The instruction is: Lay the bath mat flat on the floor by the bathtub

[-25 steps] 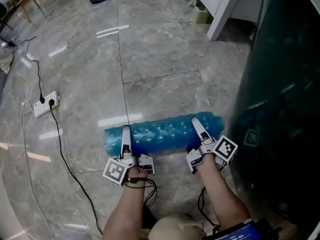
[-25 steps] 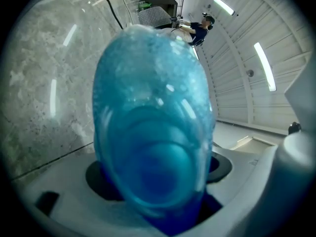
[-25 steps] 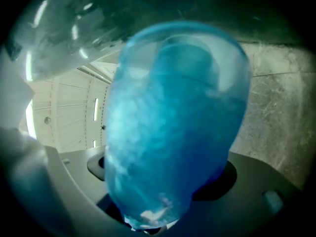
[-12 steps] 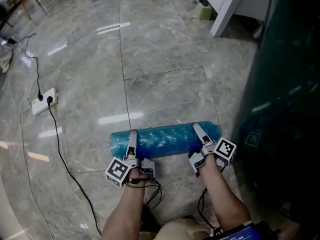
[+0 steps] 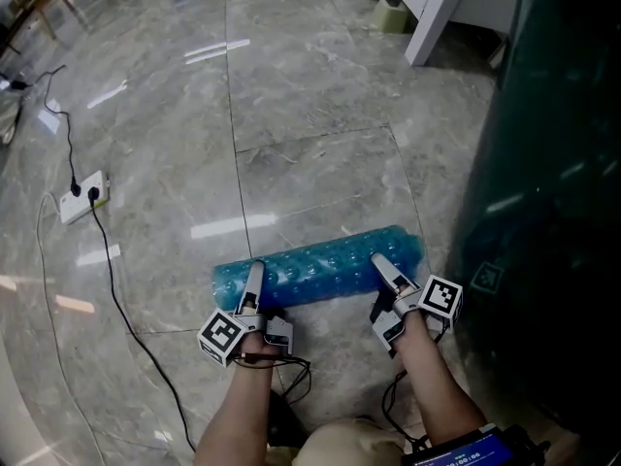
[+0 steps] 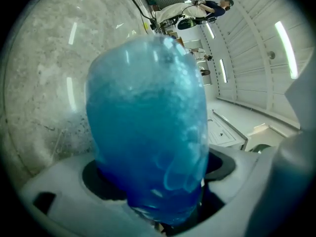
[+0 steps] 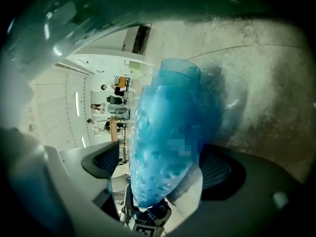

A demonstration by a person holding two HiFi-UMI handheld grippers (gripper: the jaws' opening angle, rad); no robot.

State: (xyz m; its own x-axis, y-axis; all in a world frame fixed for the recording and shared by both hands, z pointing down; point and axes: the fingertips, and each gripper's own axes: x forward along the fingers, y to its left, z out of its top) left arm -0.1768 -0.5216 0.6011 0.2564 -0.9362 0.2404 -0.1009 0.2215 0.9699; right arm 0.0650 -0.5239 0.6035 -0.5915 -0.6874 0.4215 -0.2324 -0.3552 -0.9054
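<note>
Grey marbled tile covers the floor point(image 5: 320, 95), glossy enough to throw back the ceiling lights, with thin seams crossing it. Along the right side stands a dark green glossy panel point(image 5: 553, 163), and a white cabinet corner point(image 5: 432, 17) sits beyond it at the top. Off to the left a white power strip point(image 5: 82, 194) lies on the tile with a black cable point(image 5: 121, 289) trailing from it. The bath mat point(image 5: 320, 265), translucent blue and knobbly, is still rolled into a tube and lies crosswise on the floor just in front of the person, its right end near the green panel. The left gripper point(image 5: 254, 282) has the left end of the roll between its jaws and the right gripper point(image 5: 383, 270) the right end. Both sets of jaws have just been opening and now stand wide, with a gap showing between the roll and one pad on the right gripper (on the left the roll nearly fills the space). Compared with a second ago, both grippers have sunk with the roll, which looks smaller and lower, and the right gripper's upper finger, which then reached the roll's far edge, now stops about halfway across.
</note>
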